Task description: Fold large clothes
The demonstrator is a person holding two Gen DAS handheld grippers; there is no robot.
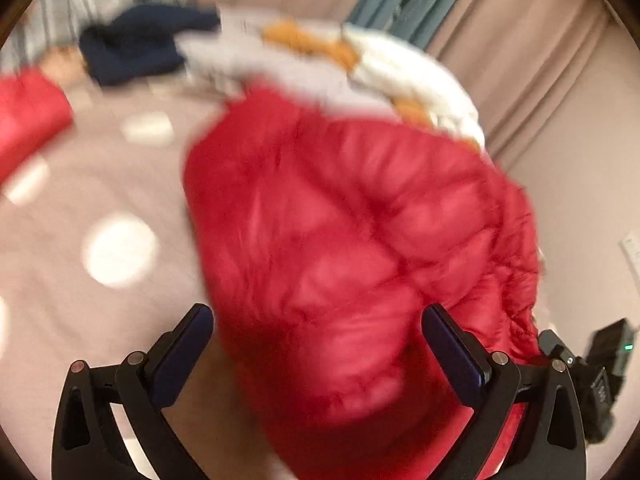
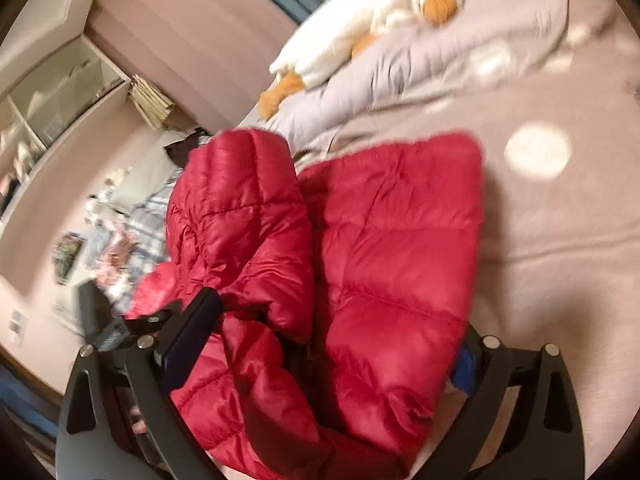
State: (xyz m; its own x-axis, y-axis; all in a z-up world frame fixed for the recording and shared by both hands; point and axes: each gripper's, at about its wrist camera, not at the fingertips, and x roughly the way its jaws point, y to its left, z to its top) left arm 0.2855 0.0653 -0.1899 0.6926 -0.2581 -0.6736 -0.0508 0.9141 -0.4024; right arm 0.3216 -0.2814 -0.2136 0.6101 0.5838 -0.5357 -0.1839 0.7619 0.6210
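Observation:
A red quilted puffer jacket [image 1: 352, 240] lies bunched on a pink polka-dot bed [image 1: 80, 200]. In the left wrist view my left gripper [image 1: 318, 316] has its jaws wide apart, with the jacket's bulk bulging between the fingers. In the right wrist view the same jacket [image 2: 392, 248] shows as two padded lobes. My right gripper [image 2: 332, 320] is also spread wide, its left finger [image 2: 192, 332] against a jacket fold and its right finger mostly hidden behind the fabric. Both views are motion-blurred.
A white and orange plush toy [image 2: 360, 28] lies on a grey pillow [image 2: 440, 52] at the bed's head. A navy garment [image 1: 136, 44] and another red piece [image 1: 28, 116] lie on the far side. Curtains [image 1: 520, 40] and a shelf unit [image 2: 60, 92] stand beside the bed.

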